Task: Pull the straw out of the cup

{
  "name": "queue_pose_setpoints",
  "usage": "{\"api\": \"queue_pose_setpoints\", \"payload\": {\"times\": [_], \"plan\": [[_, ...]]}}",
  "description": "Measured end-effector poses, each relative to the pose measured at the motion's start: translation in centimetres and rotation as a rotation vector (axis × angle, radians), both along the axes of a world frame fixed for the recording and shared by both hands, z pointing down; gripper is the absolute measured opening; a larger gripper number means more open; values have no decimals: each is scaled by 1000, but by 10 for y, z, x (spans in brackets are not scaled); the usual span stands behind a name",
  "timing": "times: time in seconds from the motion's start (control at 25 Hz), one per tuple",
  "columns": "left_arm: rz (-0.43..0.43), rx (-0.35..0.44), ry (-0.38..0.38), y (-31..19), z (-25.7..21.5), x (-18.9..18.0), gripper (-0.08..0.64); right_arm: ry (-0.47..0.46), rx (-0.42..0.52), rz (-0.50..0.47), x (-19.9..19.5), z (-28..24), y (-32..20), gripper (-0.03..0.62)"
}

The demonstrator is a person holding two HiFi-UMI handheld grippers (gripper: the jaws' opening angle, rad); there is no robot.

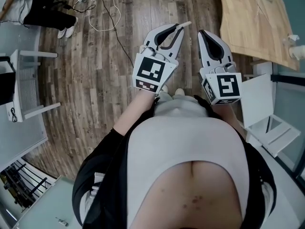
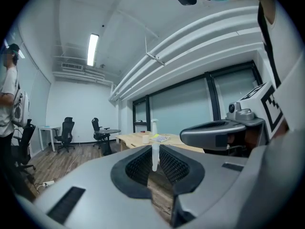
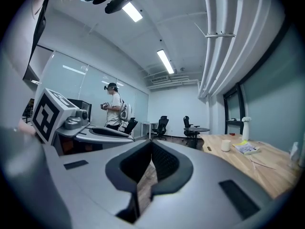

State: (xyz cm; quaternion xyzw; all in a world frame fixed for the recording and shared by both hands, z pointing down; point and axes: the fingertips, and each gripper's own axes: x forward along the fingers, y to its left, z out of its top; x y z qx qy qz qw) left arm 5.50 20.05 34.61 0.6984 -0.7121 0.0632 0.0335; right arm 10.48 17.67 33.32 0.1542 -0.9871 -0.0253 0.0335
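Observation:
My left gripper [image 1: 180, 27] is held level over the wooden floor, shut on a thin white straw [image 1: 186, 24] whose end pokes out past the tips. In the left gripper view the straw [image 2: 154, 159] stands upright, pinched between the ribbed pads of that gripper [image 2: 155, 149]. A small white cup [image 2: 145, 138] sits far off on the wooden table [image 2: 138, 142]; the same cup [image 3: 226, 145] shows in the right gripper view. Beside the left one, my right gripper [image 1: 202, 32] is shut with nothing in it, and its tips meet [image 3: 151, 147].
The wooden table [image 1: 252, 18] lies ahead to the right, with a white bottle [image 3: 245, 128] and a booklet [image 3: 247, 148] on it. White shelving [image 1: 28, 85] stands left, a white cabinet [image 1: 267, 113] right. Cables [image 1: 102, 8] trail on the floor. A person [image 3: 113, 106] stands far off.

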Motion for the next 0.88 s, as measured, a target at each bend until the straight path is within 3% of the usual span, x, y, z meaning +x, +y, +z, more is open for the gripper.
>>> {"api": "queue_pose_setpoints", "payload": {"times": [0.88], "plan": [[10, 16, 6, 1, -3, 0, 50, 9, -16, -1, 0, 3, 0, 29]]}}
